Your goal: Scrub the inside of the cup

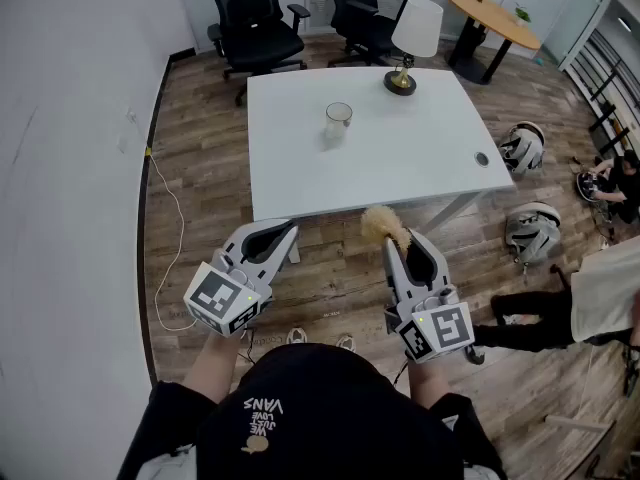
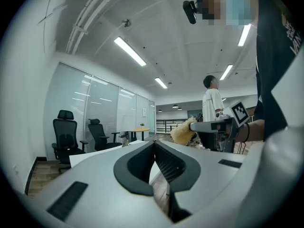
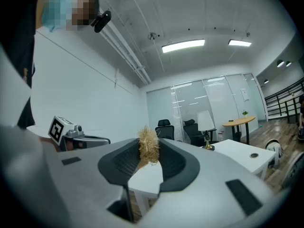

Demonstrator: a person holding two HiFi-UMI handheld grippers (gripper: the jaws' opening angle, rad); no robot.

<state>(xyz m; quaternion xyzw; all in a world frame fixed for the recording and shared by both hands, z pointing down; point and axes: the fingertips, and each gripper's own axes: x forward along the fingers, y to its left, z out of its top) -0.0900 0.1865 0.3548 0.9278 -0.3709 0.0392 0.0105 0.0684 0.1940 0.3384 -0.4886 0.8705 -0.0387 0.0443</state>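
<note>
The person is standing back from the white table (image 1: pixel 290 168), holding both grippers out over the wood floor (image 1: pixel 200 208).

Left gripper (image 1: pixel 287 230): jaws are sitting closed tip to tip, gripping nothing.

Right gripper (image 1: pixel 398 244): jaws are pinching a straw-coloured fibrous scrubber (image 1: pixel 381 225), its tuft sticking out past the tips.

The glass cup (image 1: pixel 338 121) is standing upright near the table's middle, well apart from both grippers. A lamp (image 1: pixel 414 40) is standing at the table's far edge.

Ahead of the left claw (image 1: pixel 288 230) and right claw (image 1: pixel 394 242), bare bench (image 1: pixel 300 158) reaches the cup (image 1: pixel 338 120); a lamp (image 1: pixel 412 40) stands farther on, beyond the right claw.
</note>
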